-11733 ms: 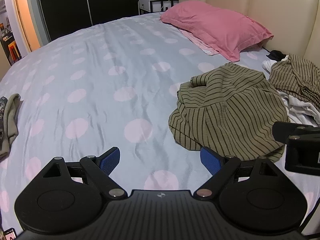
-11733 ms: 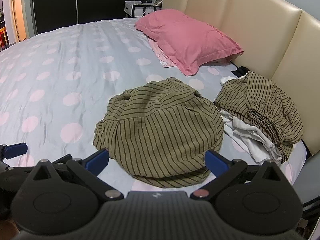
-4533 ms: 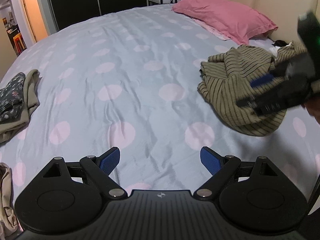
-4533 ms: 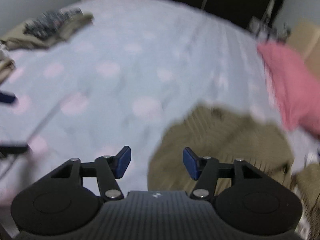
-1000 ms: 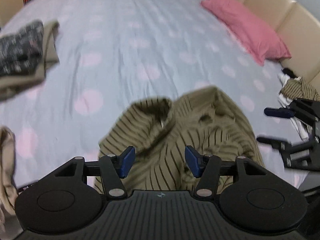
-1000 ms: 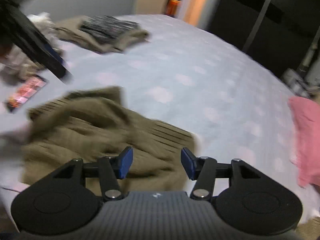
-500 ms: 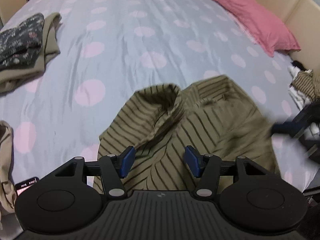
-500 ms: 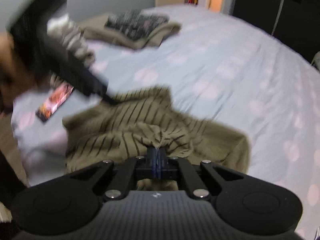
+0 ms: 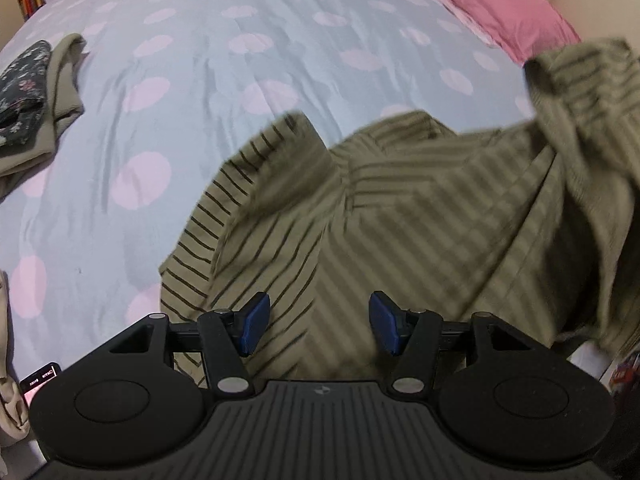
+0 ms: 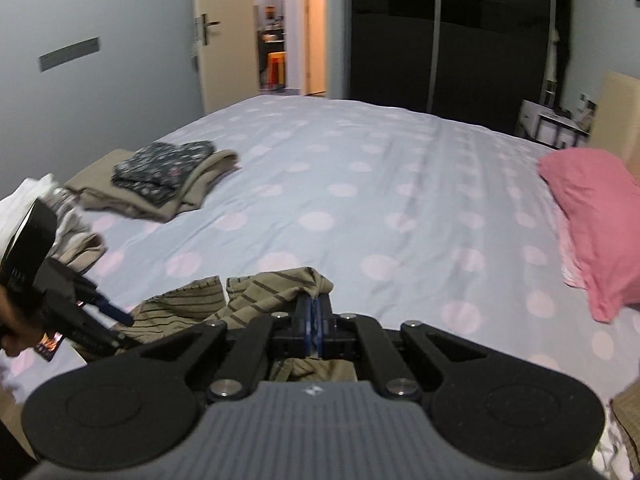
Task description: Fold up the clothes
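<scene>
An olive-green, dark-striped fabric garment [image 9: 400, 208] lies crumpled at the near edge of a pale blue, pink-dotted bed [image 9: 248, 60]. The right gripper [image 10: 313, 322] has its jaws pinched on a fold of it, lifted. The left gripper [image 9: 318, 324] hovers above, jaws wide.

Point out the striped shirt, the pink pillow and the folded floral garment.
striped shirt [image 9: 420, 216], left wrist view, middle of the fabric.
pink pillow [image 10: 596, 216], right wrist view, centre of its top.
folded floral garment [image 10: 164, 170], right wrist view, its top face.

Both black grippers, left gripper [image 9: 316, 324] and right gripper [image 10: 313, 322], have blue-padded jaws, silver screws.
</scene>
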